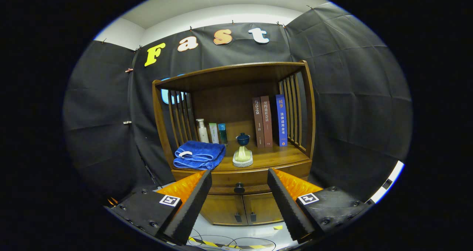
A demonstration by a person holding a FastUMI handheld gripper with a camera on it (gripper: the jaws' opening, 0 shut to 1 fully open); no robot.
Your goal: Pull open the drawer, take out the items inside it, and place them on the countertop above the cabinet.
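The gripper hangs before the cabinet, jaws spread and holding nothing. The closed drawer runs crosswise under the countertop's front edge, its knob facing the jaws.

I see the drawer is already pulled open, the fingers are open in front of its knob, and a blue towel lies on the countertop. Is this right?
Not quite. In the gripper view the drawer is shut, its front flush with the cabinet. The rest holds: the fingers are open, the knob between them, and the blue towel lies on the countertop.

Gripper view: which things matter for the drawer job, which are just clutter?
Job:
drawer, shut
drawer knob, between the open tongs
countertop

Clutter:
blue towel
three books
bottles
blue lidded cup
lower cabinet doors
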